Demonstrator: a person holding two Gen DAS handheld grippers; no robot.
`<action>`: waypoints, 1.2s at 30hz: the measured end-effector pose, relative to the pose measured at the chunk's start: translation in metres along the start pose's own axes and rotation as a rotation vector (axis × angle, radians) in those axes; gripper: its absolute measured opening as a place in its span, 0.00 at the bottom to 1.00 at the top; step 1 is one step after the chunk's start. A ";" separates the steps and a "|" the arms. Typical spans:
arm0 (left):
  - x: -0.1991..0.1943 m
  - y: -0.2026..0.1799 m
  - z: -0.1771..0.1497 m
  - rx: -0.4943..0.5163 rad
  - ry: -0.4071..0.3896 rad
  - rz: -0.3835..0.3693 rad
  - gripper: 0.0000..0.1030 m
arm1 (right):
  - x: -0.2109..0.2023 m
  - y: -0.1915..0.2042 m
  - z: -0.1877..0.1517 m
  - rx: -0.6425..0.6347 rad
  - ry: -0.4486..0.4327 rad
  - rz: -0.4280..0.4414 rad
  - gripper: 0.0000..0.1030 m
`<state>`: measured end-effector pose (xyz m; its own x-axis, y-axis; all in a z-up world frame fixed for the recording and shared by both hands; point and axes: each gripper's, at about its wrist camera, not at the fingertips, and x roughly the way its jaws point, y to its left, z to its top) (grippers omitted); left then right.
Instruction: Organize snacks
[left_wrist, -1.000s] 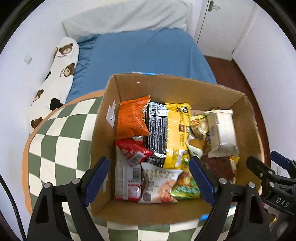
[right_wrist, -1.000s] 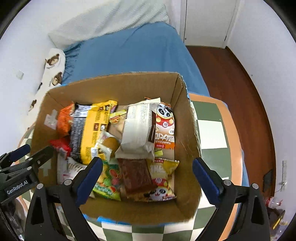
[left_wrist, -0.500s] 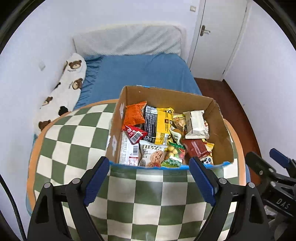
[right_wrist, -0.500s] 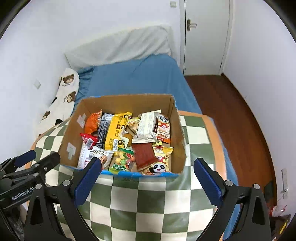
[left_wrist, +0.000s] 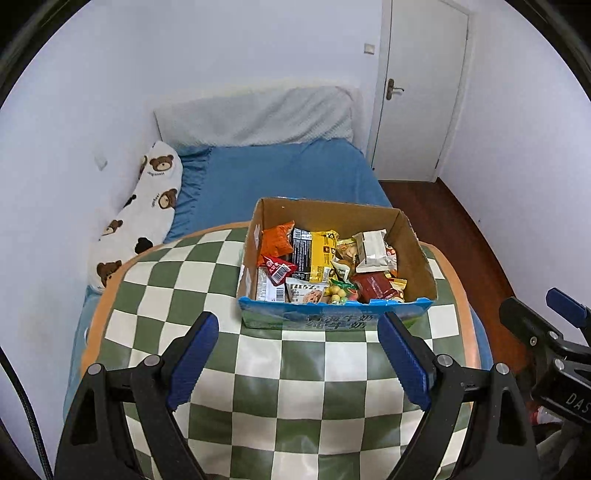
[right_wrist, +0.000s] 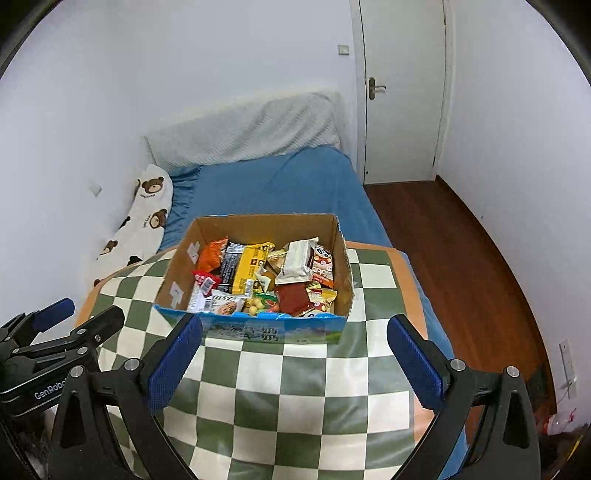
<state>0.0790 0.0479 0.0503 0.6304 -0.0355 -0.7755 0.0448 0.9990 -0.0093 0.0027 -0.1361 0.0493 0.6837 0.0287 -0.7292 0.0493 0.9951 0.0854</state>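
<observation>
An open cardboard box (left_wrist: 415, 254) (right_wrist: 177, 266) full of several snack packets stands on the far part of a green-and-cream checked cloth (left_wrist: 295, 387) (right_wrist: 295, 387). Among the packets are an orange bag (left_wrist: 277, 240) (right_wrist: 212, 254), a yellow-and-black pack (left_wrist: 317, 254) (right_wrist: 247, 267) and a white wrapper (left_wrist: 373, 249) (right_wrist: 297, 260). My left gripper (left_wrist: 297, 354) hangs open over the cloth, short of the box, with nothing between its blue pads. My right gripper (right_wrist: 293, 360) is likewise open and empty on the near side of the box.
A bed with a blue sheet (left_wrist: 280, 173) (right_wrist: 273, 184) lies behind the box, with a bear-print pillow (left_wrist: 147, 206) (right_wrist: 147, 210) along the left wall. A white door (left_wrist: 417, 92) and wooden floor (right_wrist: 461, 258) are at the right.
Both grippers have pulled back and risen away from the box, which was right below them and now sits smaller and farther off. More of the checked cloth and the room shows.
</observation>
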 end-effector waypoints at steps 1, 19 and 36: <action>-0.005 0.000 -0.001 0.001 -0.009 0.004 0.86 | -0.008 0.001 -0.003 -0.003 -0.008 0.002 0.99; -0.037 -0.002 -0.013 -0.006 -0.052 0.021 0.86 | -0.051 0.006 -0.015 -0.033 -0.070 -0.019 1.00; 0.021 -0.006 0.010 -0.018 -0.021 0.063 1.00 | 0.017 -0.008 -0.003 0.004 -0.017 -0.065 1.00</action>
<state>0.0997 0.0412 0.0402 0.6479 0.0273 -0.7612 -0.0092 0.9996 0.0279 0.0112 -0.1429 0.0344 0.6911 -0.0381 -0.7217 0.0970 0.9945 0.0405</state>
